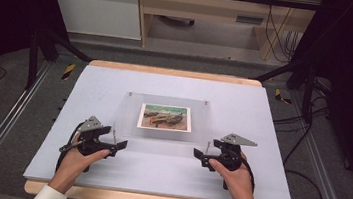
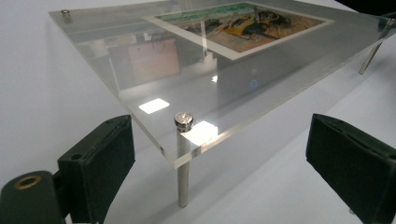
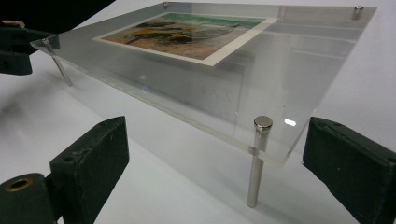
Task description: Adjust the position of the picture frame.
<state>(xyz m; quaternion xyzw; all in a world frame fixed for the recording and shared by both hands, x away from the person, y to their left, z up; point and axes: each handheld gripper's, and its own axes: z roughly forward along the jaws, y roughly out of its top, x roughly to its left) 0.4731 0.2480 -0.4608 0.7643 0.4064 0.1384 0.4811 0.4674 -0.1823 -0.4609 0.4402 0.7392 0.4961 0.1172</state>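
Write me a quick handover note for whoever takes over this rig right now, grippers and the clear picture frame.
Left gripper: open, jaws either side of the near-left corner post, not touching.
Right gripper: open, jaws flanking the near-right corner post.
Acrylic frame with the picture stands on metal posts mid-table.
Done: both grippers lined up at the near corners.
Left: probably close on the corners and lift; nothing gripped yet.

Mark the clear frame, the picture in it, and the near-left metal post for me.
clear frame (image 1: 163,132), high view, on the bare near strip of the pane.
picture (image 1: 165,117), high view, on the middle of the print.
metal post (image 2: 183,176), left gripper view, on the shaft below the pane's corner.
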